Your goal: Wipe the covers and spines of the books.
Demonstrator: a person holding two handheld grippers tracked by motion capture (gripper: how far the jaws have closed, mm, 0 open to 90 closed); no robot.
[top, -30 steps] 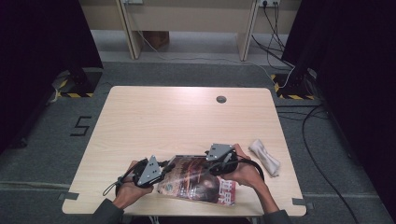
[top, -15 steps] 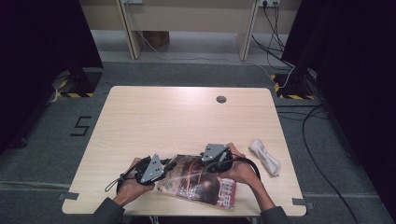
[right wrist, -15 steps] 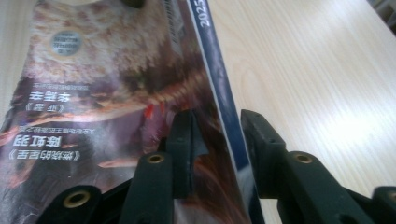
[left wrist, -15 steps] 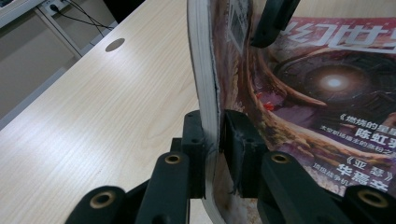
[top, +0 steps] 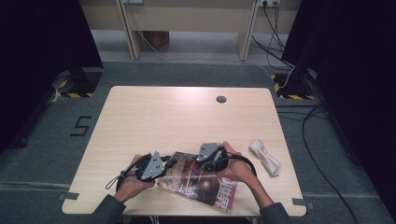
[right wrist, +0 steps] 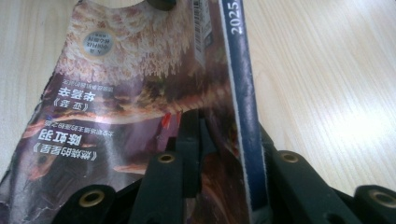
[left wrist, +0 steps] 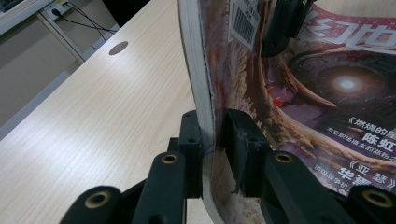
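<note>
high view: both grippers (top: pixel 164 168) (top: pixel 205 164) pinch magazine (top: pixel 201 184).

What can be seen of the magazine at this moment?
The magazine is a thin, glossy, closed issue with dark reddish-brown cover art, a glowing eye-like motif, Chinese titles, a barcode sticker and a blue spine printed 2025. It sits at the near edge of the table, angled. The left gripper clamps its page edge; the right gripper, whose fingers have just been closing, pinches its spine side. The cover bends slightly.
</note>
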